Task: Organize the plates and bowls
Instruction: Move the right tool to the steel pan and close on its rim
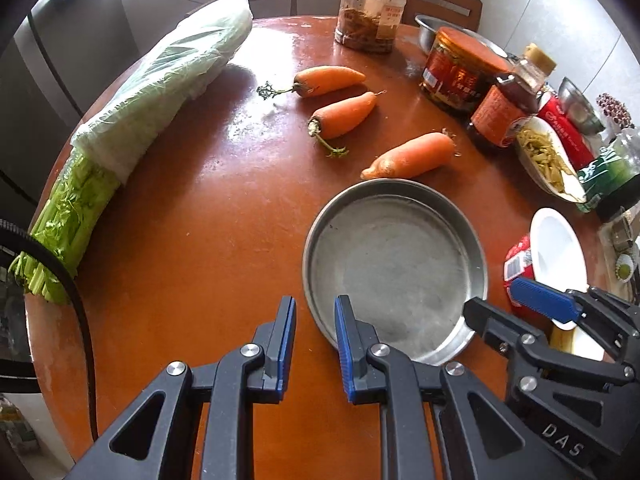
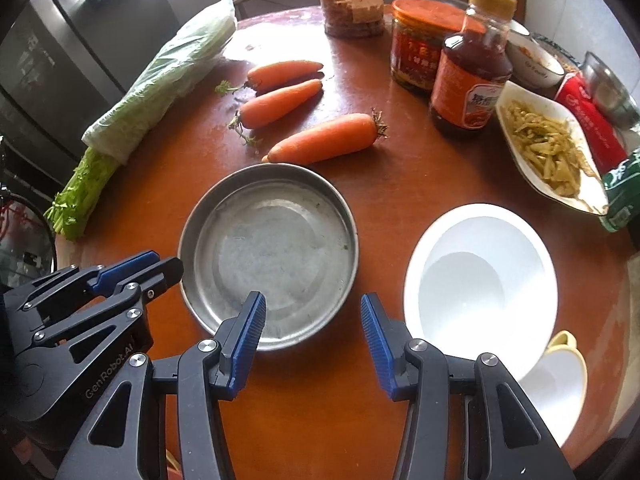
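While both tools are hovering, nothing is being held.
Left tool (image 1: 316,344) narrow, right tool (image 2: 313,340) half-wide, metal plate (image 2: 268,256) sitting just ahead.

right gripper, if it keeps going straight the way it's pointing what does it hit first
Probably bare table: the right gripper is open and empty, aimed at the gap between the metal pan and white bowl. Its left finger might clip the pan's rim; depth is unclear.

round wooden table (image 2: 320,420) | metal plate (image 2: 268,256), white bowl (image 2: 480,280), three carrots (image 2: 324,138), bagged celery (image 2: 160,80), jars (image 2: 416,52)
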`<state>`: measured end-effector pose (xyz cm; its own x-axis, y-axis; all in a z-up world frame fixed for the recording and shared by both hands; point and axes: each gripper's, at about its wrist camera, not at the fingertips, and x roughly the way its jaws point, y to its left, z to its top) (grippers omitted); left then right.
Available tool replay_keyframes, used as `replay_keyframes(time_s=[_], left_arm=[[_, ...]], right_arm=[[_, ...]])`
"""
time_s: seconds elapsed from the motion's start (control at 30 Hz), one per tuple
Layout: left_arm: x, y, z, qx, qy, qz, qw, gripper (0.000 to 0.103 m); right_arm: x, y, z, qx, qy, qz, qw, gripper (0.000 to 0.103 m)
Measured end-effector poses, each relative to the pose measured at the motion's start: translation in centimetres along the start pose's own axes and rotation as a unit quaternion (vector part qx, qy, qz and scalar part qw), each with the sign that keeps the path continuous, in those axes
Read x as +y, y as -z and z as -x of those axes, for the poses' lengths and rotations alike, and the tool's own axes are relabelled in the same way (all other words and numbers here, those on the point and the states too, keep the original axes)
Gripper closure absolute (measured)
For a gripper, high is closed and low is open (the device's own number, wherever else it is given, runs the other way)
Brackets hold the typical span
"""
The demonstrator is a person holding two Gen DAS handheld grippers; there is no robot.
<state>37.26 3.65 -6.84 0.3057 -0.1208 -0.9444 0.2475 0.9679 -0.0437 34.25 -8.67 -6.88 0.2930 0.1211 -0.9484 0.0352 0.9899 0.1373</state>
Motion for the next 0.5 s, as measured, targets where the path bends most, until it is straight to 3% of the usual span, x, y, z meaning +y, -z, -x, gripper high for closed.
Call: replay_keyframes(time_s=[0.5], left_arm=[[0.9,-1.3,-3.8,0.03,-0.004,0.012,0.9995,0.083]], right_arm=[[-0.6,-1.4,-2.7,0.02,-0.01,-0.007,1.0,0.052]])
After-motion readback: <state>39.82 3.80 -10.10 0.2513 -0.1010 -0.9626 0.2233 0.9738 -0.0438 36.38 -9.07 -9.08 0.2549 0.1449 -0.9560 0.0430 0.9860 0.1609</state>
